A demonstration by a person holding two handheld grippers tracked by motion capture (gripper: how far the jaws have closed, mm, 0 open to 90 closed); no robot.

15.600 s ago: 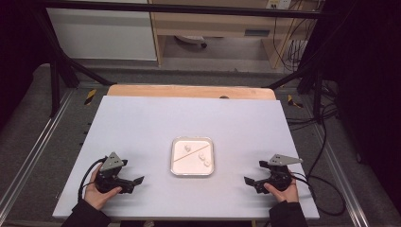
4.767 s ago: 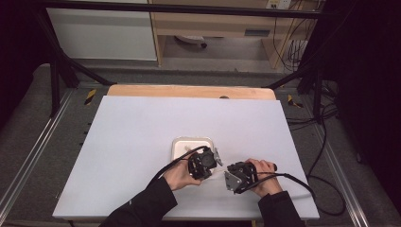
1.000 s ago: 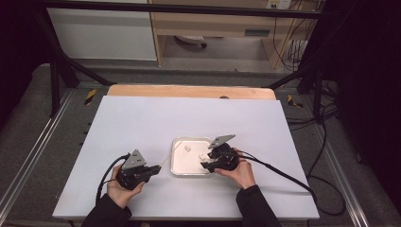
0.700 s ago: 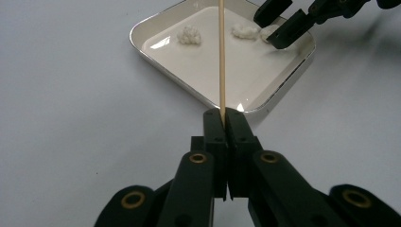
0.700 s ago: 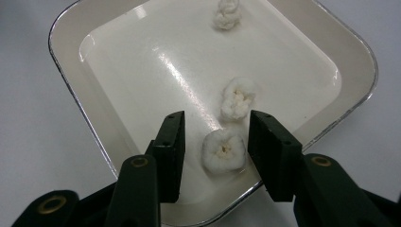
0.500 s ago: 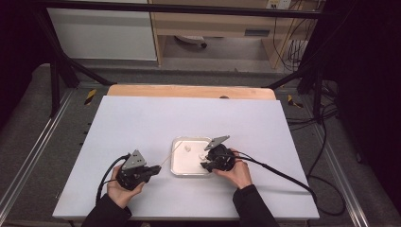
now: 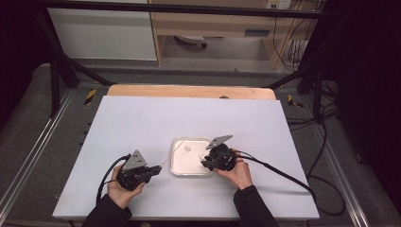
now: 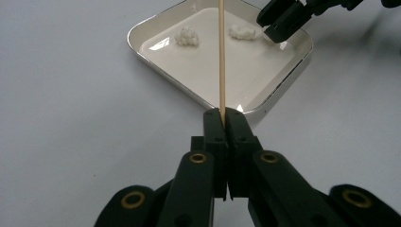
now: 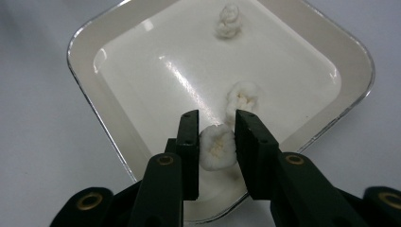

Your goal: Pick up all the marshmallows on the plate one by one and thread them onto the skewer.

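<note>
The white puffy piece (image 9: 217, 146) sits between the jaws of the right tool (image 9: 216, 142), low in the shallow white tray (image 9: 85, 52) near its 5 o'clock corner. Those jaws have just been closing and now stand close on either side of the piece, apparently touching it. A second piece (image 9: 243, 97) lies just beyond at 1 o'clock, and a third (image 9: 228, 20) farther off at 12 o'clock.

In the left gripper view, the left tool (image 8: 222, 116) is fully shut on a thin wooden skewer (image 8: 221, 52), which points up across the tray toward 12 o'clock.

The step in hand looks like picking up a piece to thread onto the skewer. Next, the right tool should finish its squeeze gently, lift the piece clear, and bring it to the skewer tip.

In the earliest frame both tools rested apart near the worktop's (image 7: 142, 118) front edge, on either side of the tray. A second ago, both hands were placed much as now.
</note>
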